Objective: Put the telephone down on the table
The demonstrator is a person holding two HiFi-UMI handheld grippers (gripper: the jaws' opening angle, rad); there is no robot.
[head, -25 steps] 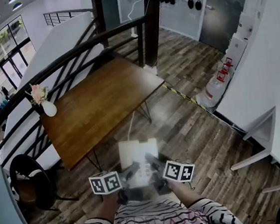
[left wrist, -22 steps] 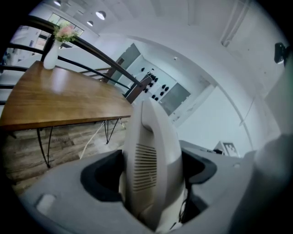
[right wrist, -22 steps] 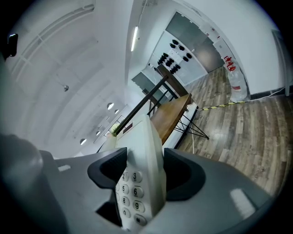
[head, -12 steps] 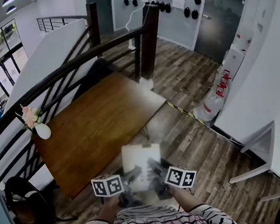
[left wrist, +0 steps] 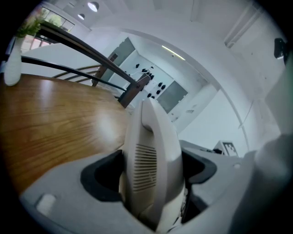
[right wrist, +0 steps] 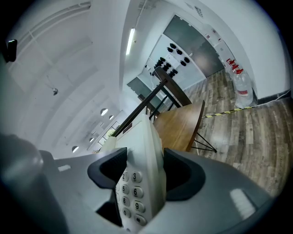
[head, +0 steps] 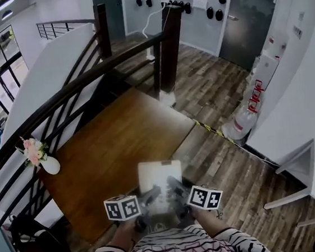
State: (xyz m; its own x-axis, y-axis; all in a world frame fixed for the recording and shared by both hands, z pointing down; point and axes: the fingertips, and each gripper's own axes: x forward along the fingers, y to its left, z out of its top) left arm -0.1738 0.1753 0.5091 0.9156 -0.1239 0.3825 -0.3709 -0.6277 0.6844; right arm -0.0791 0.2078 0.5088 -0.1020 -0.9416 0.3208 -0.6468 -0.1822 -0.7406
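**Though the bench is close, the phone is not down yet**

While the person stands at the near end of the bench [head: 106, 151], the phone [head: 160, 176] is up in the air in front of them. The left claw [head: 152, 196] squeezes one side of it, the side with the little slots. The right claw [head: 176, 193] squeezes the other side, by the number keys. So both claws hold the same phone, one on each side.

The phone hangs over the near edge of the bench and does not touch the wood. A white vase [head: 50, 165] with flowers stands at the far left side of the bench, well apart from the phone.

I think the carrying part is nearly done. What is left is to bring the phone a bit more over the wood and lower it until it sits flat. Then both claws must let go. None of that is done yet.
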